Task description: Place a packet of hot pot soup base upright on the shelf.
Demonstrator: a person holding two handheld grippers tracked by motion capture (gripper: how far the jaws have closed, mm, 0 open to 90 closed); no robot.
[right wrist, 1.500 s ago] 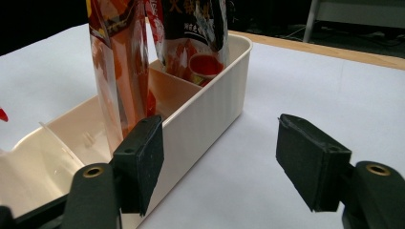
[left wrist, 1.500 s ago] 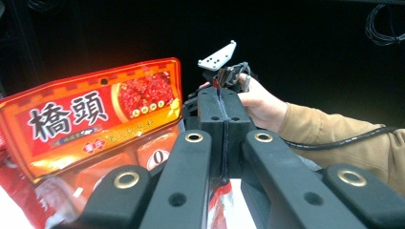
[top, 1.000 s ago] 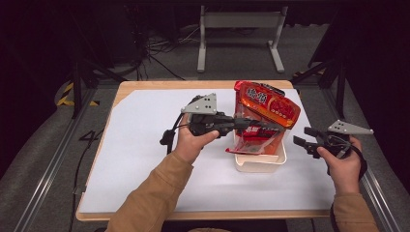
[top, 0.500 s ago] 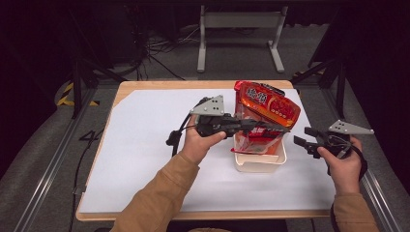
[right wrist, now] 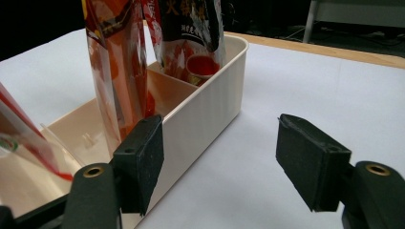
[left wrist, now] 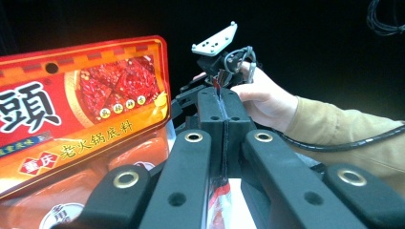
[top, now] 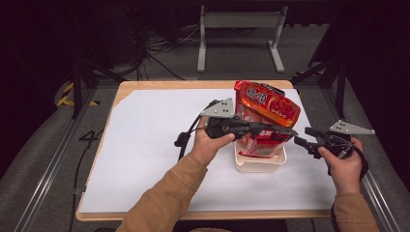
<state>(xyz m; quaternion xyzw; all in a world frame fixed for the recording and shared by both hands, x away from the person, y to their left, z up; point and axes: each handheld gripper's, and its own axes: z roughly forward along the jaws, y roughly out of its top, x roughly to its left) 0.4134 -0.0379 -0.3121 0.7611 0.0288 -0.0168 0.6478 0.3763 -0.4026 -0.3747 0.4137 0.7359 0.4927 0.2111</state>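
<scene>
A cream bin (top: 261, 164) stands on the white table sheet, right of centre, with red sauce packets upright in it. The big red packet (top: 267, 104) with printed characters leans at the back and also appears as the big red packet (left wrist: 81, 109). My left gripper (top: 290, 131) reaches over the bin from the left and is shut on the thin edge of a smaller red packet (top: 261, 142); that edge (left wrist: 217, 191) shows between the closed jaws. My right gripper (top: 302, 138) hovers open just right of the bin, its pads (right wrist: 141, 160) beside the bin wall (right wrist: 200, 109).
The bin has a divider, and a second packet (right wrist: 191, 33) stands in the far compartment. The table's wooden edge (right wrist: 334, 52) runs behind. White sheet (top: 154, 145) stretches to the left. A metal stand (top: 239, 29) and cables lie on the floor beyond.
My left gripper has moved to the right over the bin, carrying the smaller packet with it. The right gripper has stayed in place, open.
</scene>
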